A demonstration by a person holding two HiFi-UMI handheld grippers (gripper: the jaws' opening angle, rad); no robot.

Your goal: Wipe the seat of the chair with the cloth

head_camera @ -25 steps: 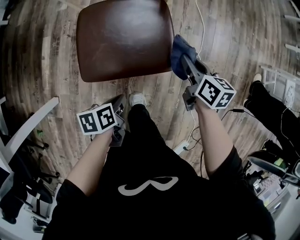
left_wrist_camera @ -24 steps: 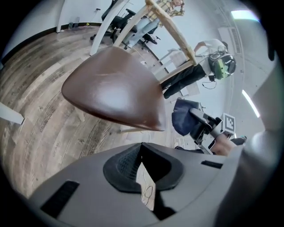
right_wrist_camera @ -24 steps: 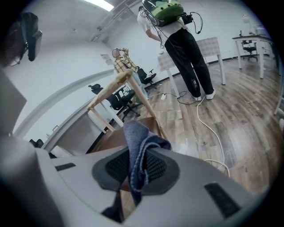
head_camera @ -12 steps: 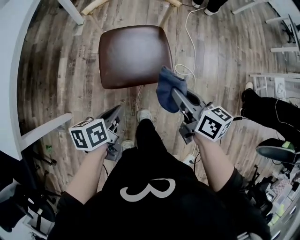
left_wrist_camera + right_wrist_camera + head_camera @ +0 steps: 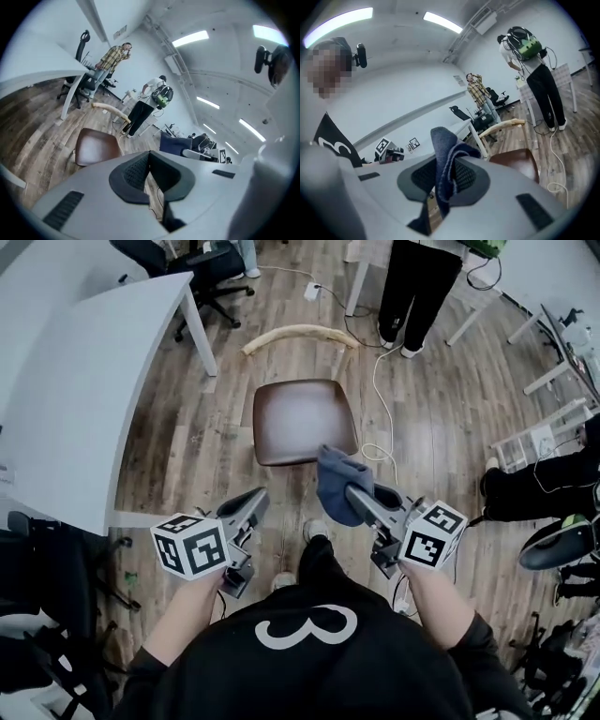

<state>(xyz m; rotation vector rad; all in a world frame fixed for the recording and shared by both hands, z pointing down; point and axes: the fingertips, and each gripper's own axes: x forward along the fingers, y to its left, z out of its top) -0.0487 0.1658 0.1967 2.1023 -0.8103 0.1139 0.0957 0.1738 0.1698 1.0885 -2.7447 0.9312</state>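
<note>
Cloth clamped, held off the chair.

My right gripper [image 5: 354,495] is clamped on the blue cloth [image 5: 336,484], which hangs in the air near the front edge of the seat [image 5: 305,420] without touching it. My left gripper [image 5: 255,499] has its jaws together on nothing. I judge that no wiping is under way. Whether the seat is already wiped I cannot tell: it shows small and glossy, and the chair's legs are hidden beneath it.

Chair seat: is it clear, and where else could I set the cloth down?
The seat is wholly bare. The white table left of it looks bare too. Crowded: a cable runs on the floor right of the seat.
</note>
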